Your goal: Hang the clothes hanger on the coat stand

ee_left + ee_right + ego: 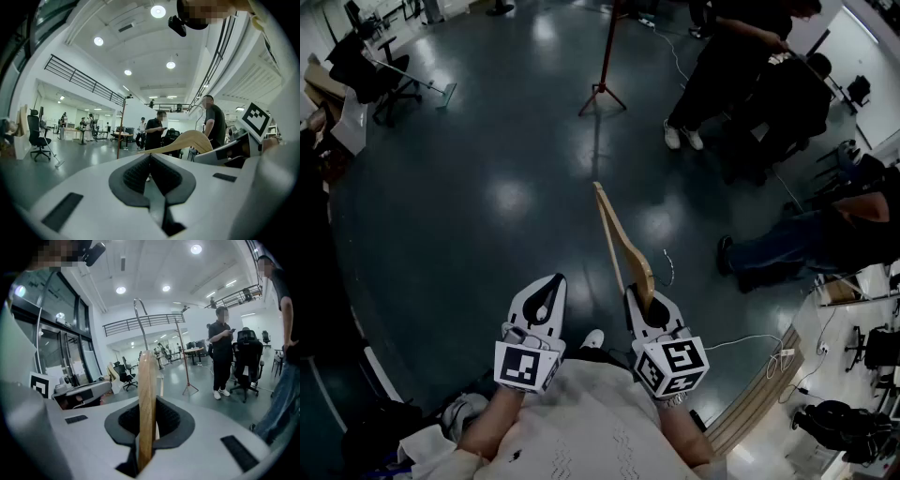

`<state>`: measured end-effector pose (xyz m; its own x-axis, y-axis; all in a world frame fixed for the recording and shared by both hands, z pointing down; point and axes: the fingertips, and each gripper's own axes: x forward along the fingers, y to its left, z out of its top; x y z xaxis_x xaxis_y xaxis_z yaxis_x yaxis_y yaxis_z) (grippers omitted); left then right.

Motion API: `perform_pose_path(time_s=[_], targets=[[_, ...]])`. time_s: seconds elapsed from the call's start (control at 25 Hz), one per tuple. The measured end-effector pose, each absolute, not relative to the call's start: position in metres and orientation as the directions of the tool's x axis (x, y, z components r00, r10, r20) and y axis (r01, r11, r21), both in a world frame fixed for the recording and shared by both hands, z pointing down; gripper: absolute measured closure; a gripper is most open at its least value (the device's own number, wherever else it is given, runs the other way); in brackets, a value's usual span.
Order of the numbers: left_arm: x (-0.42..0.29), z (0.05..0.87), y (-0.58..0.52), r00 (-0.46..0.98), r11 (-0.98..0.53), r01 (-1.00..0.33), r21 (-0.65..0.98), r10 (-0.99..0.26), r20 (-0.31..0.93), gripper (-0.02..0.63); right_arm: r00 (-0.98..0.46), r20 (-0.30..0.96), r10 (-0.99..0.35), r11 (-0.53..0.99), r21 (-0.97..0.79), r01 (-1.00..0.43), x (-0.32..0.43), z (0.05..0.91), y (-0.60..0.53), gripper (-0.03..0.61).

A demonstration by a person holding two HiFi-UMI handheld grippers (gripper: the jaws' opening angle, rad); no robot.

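A wooden clothes hanger [622, 242] sticks forward from my right gripper [639, 300], which is shut on one end of it. In the right gripper view the hanger [146, 394] stands edge-on between the jaws, its metal hook [139, 318] curving above. The coat stand [604, 56], a thin reddish pole on a tripod foot, stands far ahead on the dark floor, well apart from the hanger; it shows as a thin pole [182, 352] there too. My left gripper [547, 284] hangs beside the right one, shut and empty. Its view catches the hanger [187, 139] and the stand [122, 126].
A standing person [722, 70] and a seated one [806, 239] are at the right, near office chairs. A mop [417, 77] and a chair [370, 75] sit at the upper left. A white cable [741, 342] and a table edge [769, 394] lie at the lower right.
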<state>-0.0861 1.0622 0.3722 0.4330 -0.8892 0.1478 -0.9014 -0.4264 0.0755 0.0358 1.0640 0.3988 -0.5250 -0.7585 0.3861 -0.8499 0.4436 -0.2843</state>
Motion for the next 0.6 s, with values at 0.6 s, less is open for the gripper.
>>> perform_pose_path(time_s=[0.6], targets=[[-0.089, 0.38, 1.042, 0.405, -0.393, -0.914, 0.102, -0.9, 0.16, 0.601, -0.544, 0.436, -0.717, 0.457, -0.296, -0.839, 0.034, 0.416, 1.055, 0.529]])
